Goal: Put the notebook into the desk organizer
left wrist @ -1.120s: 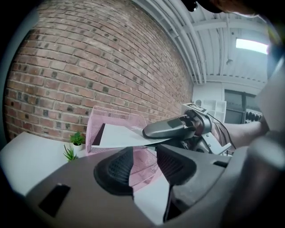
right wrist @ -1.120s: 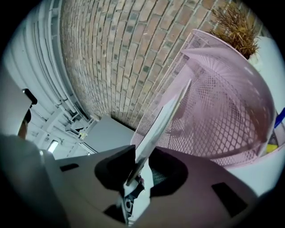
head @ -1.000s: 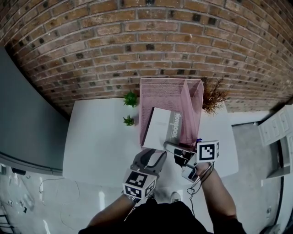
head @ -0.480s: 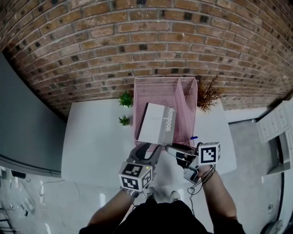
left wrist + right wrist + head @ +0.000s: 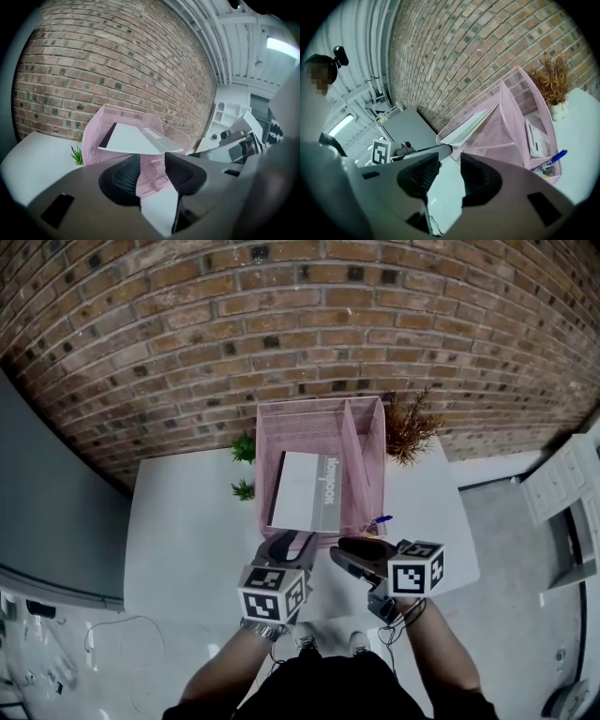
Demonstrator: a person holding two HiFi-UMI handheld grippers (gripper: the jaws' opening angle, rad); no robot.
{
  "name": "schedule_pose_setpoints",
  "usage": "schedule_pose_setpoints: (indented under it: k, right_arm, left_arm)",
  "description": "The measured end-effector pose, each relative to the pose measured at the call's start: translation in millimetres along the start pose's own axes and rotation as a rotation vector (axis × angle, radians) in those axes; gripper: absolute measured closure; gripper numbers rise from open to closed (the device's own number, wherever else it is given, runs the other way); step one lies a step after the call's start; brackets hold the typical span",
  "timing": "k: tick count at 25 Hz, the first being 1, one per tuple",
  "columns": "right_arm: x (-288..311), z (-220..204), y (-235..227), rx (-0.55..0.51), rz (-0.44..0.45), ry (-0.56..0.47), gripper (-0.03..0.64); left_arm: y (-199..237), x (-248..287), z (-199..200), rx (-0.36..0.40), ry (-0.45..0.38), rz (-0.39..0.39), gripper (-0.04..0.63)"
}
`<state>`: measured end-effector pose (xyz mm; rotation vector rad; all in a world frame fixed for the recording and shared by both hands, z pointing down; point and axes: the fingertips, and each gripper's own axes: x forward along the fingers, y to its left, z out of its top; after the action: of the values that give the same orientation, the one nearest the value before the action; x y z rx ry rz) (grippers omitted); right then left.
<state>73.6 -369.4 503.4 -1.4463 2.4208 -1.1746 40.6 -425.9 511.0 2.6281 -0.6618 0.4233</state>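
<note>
**A:** Head view first. Where is the notebook?

**B:** The notebook point(image 5: 305, 488) lies in the wide left compartment of the pink mesh desk organizer point(image 5: 309, 407), with its grey spine band next to the divider. The desk organizer stands at the back edge of the white worktop point(image 5: 187, 521), against the brick wall point(image 5: 281, 315).

**A:** And the claws?

**B:** Both are over the near edge of the worktop, just in front of the desk organizer. The left claw point(image 5: 289, 542) and the right claw point(image 5: 349, 554) touch nothing. Two small green plants point(image 5: 244, 447) stand left of the desk organizer and a dried plant point(image 5: 408, 423) stands at its right. A blue pen point(image 5: 380, 519) pokes out at its near right corner.

**A:** Left gripper view?

**B:** The left claw point(image 5: 152, 171) is spread, and only pink mesh and bare worktop show in the gap. Beyond it the notebook point(image 5: 133, 138) sits tilted, its cover rising above the rim of the desk organizer point(image 5: 96, 136). One green plant point(image 5: 77, 154) shows at the left.

**A:** Right gripper view?

**B:** The right claw point(image 5: 449, 176) is spread too, with nothing between its pads but worktop. The notebook point(image 5: 468, 124) leans slanted in the wide compartment of the desk organizer point(image 5: 506, 122). The narrow compartment holds a white item point(image 5: 536, 138) and the blue pen point(image 5: 555, 156). The dried plant point(image 5: 553, 79) stands behind it, by the wall.
</note>
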Motion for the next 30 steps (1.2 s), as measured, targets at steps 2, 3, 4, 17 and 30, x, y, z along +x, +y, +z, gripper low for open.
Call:
schedule_pose_setpoints:
  k: [2, 3, 4, 17, 30]
  right_arm:
    - [-3, -1, 2, -0.043, -0.010, 0.001, 0.466]
    - [-4, -2, 4, -0.053, -0.008, 0.001, 0.468]
    - [-6, -2, 5, -0.054, -0.004, -0.001, 0.469]
    - [-46, 5, 19, -0.128, 0.056, -0.051, 0.504]
    - [-82, 4, 51, -0.443, 0.141, -0.089, 0.613]
  left_arm:
    - [-2, -1, -4, -0.032, 0.037, 0.000, 0.430]
    - [-2, -2, -7, -0.056, 0.056, -0.003, 0.430]
    - [-3, -2, -11, -0.082, 0.074, -0.005, 0.430]
    - [-29, -25, -36, -0.141, 0.065, 0.099, 0.428]
    - [-105, -98, -23, -0.085, -0.164, 0.248, 0.482]
